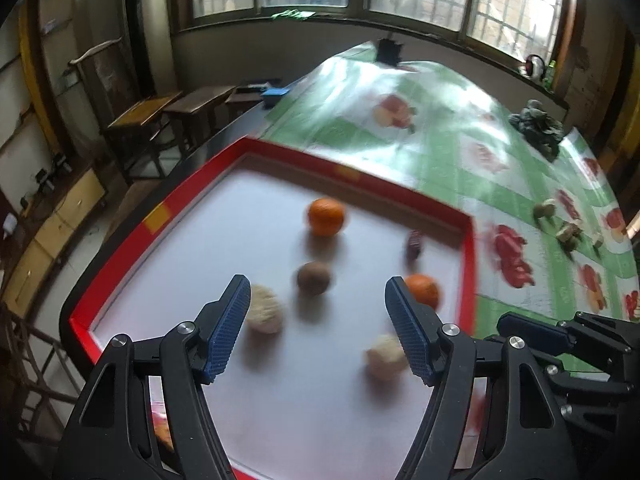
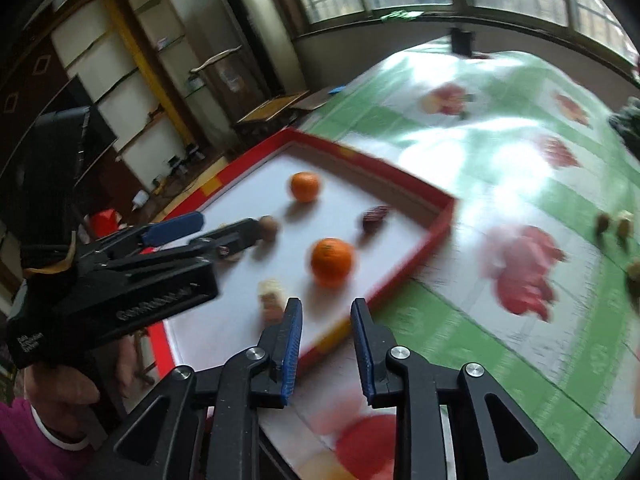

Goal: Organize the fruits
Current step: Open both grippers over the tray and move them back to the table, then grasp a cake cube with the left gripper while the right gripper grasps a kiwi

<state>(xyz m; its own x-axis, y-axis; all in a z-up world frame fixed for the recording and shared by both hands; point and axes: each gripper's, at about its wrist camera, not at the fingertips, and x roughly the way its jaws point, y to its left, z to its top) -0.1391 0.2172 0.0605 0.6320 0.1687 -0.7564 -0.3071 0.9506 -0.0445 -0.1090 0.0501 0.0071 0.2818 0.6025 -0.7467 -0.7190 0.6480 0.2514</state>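
A red-rimmed white tray (image 1: 467, 264) (image 2: 436, 220) holds several fruits: a far orange (image 1: 326, 216) (image 2: 305, 186), a near orange (image 1: 424, 289) (image 2: 332, 261), a brown round fruit (image 1: 314, 277) (image 2: 269, 227), a dark red fruit (image 1: 414, 242) (image 2: 375, 218) and two pale fruits (image 1: 264, 309) (image 1: 386, 356). My left gripper (image 1: 318, 300) is open and empty above the tray; it also shows in the right wrist view (image 2: 224, 222). My right gripper (image 2: 326, 312) is open and empty over the tray's near edge.
The table wears a green-and-white cloth with red fruit prints (image 1: 508, 256). Small pale-brown pieces (image 1: 560, 224) (image 2: 616, 222) lie on the cloth right of the tray. A dark bundle (image 1: 538, 124) sits at the far right. Wooden desks (image 1: 160, 120) stand left.
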